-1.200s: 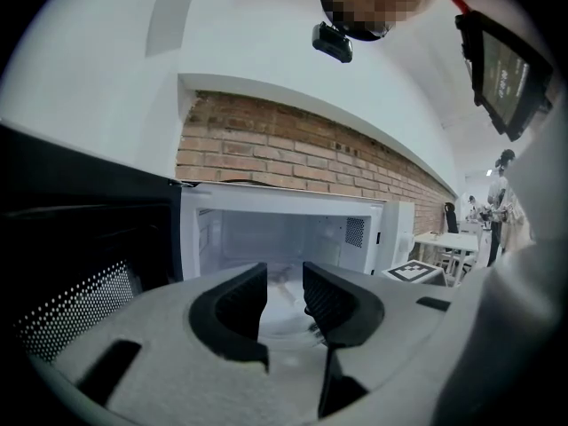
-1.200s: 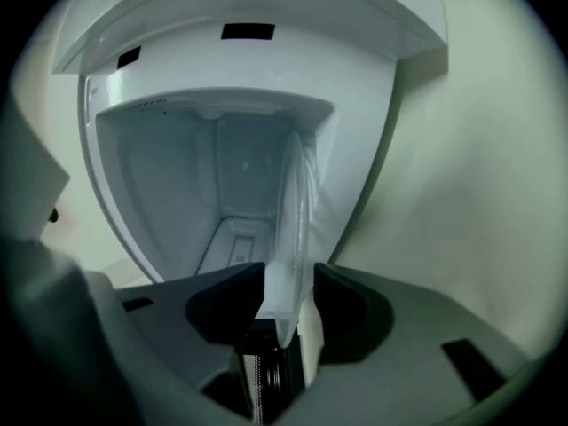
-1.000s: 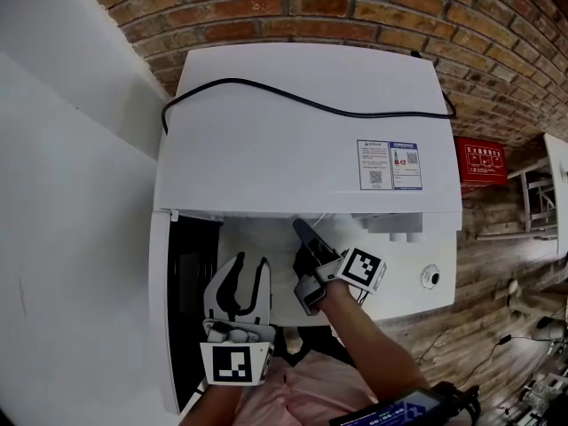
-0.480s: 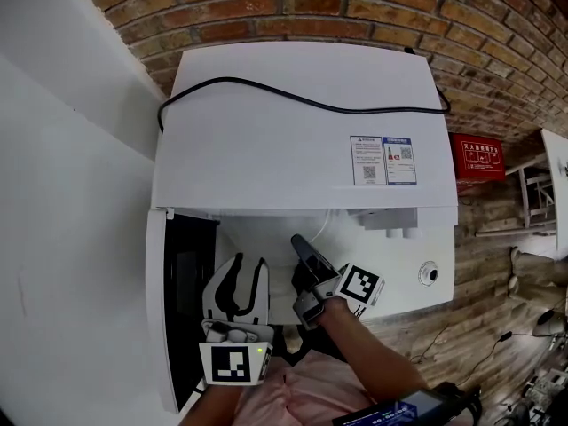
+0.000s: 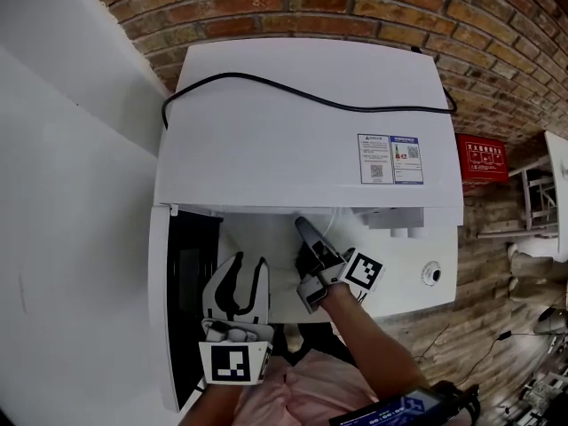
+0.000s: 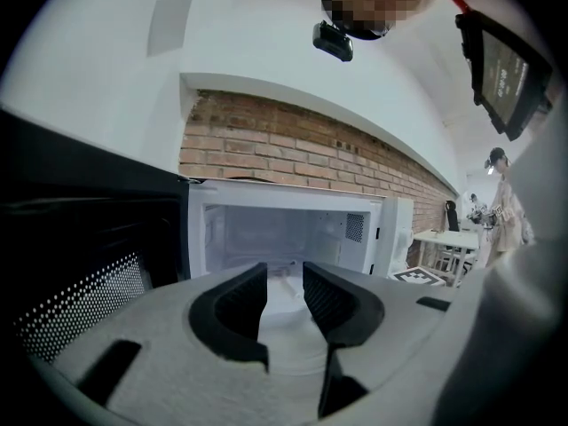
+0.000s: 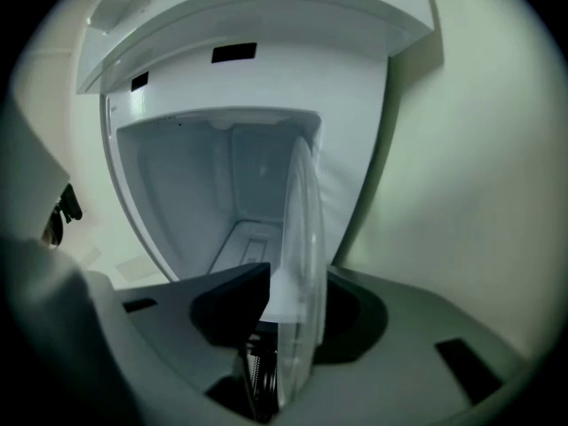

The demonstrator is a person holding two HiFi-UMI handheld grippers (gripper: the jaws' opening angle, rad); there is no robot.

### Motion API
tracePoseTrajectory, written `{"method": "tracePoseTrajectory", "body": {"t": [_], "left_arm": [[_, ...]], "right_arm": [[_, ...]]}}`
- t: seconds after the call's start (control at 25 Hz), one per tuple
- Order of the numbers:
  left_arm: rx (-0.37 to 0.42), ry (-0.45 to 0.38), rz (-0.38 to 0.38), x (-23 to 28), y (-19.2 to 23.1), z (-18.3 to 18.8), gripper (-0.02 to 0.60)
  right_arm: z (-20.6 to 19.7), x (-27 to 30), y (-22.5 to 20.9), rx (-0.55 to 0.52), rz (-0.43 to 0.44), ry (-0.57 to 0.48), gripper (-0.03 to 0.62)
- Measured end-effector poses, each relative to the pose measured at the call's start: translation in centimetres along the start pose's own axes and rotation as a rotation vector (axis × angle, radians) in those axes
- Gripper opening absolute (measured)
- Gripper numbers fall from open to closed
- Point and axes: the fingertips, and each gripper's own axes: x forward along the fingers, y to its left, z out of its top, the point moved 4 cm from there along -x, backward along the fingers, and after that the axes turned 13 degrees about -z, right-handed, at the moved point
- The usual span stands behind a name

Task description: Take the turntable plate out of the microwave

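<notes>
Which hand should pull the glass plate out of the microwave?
Right. The right gripper has the turntable plate between its opening jaws; the left gripper hangs empty outside the microwave.

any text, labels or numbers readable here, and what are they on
No text is readable.
Stickers on the microwave top: print and square codes, too small to read.
Red sign on the brick wall: too small to read.
Screen at the bottom edge: blurred.
</notes>
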Motion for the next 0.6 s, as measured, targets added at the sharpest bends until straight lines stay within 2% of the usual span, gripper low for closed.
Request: {"method": "tracePoseTrajectory", "body": {"t": [0.12,0.24,0.44,0.6], "left_arm": [[-0.003,0.013,0.008,-0.1,0.2,0.0,0.133],[-0.001,0.018,0.012,-0.2,0.2,0.0,0.133],[0.002,0.034,0.024,-0.7,-0.1,-0.2,0.133],[0.01,0.015,0.034,-1.1,-0.8,0.0,0.133]], "right_arm": [[0.1,0.5,0.0,0.013,0.005,0.008,0.118],[-0.1,0.8,0.1,0.012,0.002,0.031,0.04],[-0.5,0.4,-0.2,0.089,-0.013,0.06,0.031],[-0.7,-0.9,0.0,0.056,-0.008,0.081,0.029]]}}
